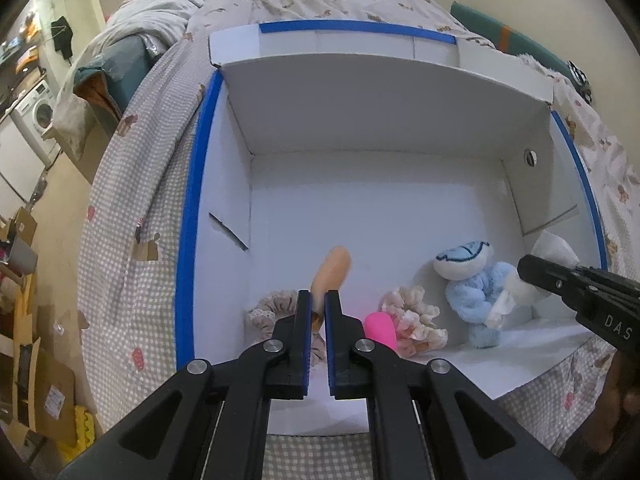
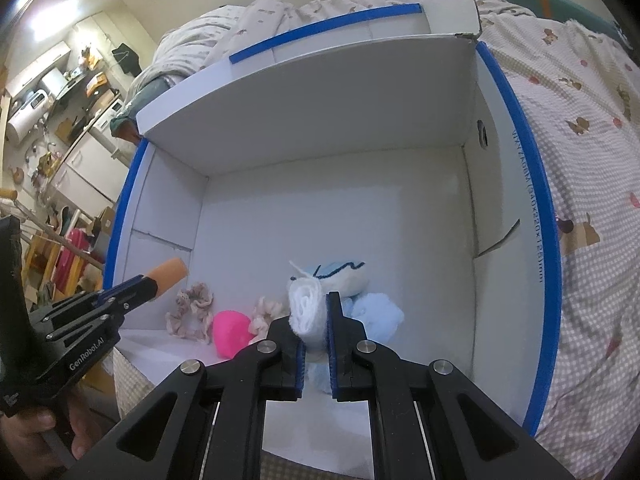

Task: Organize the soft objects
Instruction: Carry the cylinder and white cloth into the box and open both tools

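- soft toys mostly down in the near end of the white box already: two scrunchies, pink sponge, blue plush.
- left gripper clamped on an orange sponge, held above the box floor.
- right gripper pinched on a rolled white cloth, right over the plush.
- probably best lowering both close to the floor before easing open, aiming for bare spots, not on the pile.

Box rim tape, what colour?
Blue, running along the white box's rim tape; clearest in the right wrist view.
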